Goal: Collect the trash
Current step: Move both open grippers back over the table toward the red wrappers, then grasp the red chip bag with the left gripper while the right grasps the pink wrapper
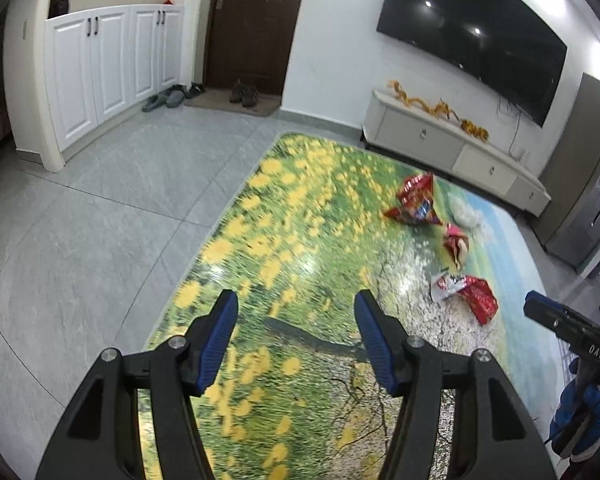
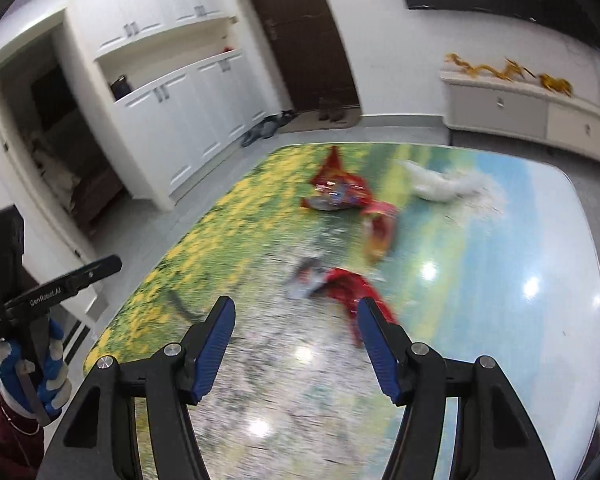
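Right wrist view motion-blurred: red wrapper (image 2: 352,284) nearest the gripper is smeared, print unreadable, its right end hidden behind the right finger (image 2: 374,340). Orange wrapper (image 2: 378,228) also smeared. White lump (image 2: 444,184) near the mat's far edge too blurred to identify; same lump (image 1: 464,212) in left wrist view small and unclear. Mat (image 2: 500,320) near edge hidden under both grippers. TV (image 1: 472,36) cut by the frame's top edge. Left hand (image 2: 32,372) partly cut off at left frame edge. Wrapper text (image 1: 446,282) too small to read
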The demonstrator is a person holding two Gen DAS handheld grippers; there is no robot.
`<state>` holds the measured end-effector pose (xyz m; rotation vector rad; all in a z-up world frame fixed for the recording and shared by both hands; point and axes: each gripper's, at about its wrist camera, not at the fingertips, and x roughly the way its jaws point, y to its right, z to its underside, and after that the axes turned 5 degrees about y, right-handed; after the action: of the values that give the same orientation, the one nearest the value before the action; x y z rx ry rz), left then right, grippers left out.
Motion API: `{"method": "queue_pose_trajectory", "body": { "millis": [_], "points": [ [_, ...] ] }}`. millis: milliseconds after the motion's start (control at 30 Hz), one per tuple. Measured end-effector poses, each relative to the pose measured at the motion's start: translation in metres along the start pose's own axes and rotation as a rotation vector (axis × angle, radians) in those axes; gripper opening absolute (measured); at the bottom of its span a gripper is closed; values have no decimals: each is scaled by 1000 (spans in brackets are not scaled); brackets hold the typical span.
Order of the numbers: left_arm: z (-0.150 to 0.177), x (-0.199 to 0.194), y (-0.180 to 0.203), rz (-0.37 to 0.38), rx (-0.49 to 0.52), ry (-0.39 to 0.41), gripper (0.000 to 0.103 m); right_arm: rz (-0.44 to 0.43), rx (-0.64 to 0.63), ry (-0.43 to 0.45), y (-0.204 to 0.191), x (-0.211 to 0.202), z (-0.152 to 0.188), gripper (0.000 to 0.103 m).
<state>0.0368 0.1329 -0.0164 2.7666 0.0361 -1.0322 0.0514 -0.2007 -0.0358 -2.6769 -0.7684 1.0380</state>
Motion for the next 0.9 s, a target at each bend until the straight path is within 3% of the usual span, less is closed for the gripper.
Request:
{"method": "queue_pose_trajectory", "body": {
  "millis": [500, 600, 700, 900],
  "points": [
    [-20, 53, 53, -13, 91, -65, 58, -35, 7, -10, 43, 41, -31, 61],
    [-34, 70, 67, 13, 109, -70, 61, -41, 1, -30, 49, 58, -40, 61],
    [-52, 89, 88, 59, 140, -59, 75, -47, 5, -50, 55, 74, -47, 61],
    [-86, 137, 134, 126, 196, -65, 75, -61, 31, -76, 68, 95, -55, 61]
  ]
}}
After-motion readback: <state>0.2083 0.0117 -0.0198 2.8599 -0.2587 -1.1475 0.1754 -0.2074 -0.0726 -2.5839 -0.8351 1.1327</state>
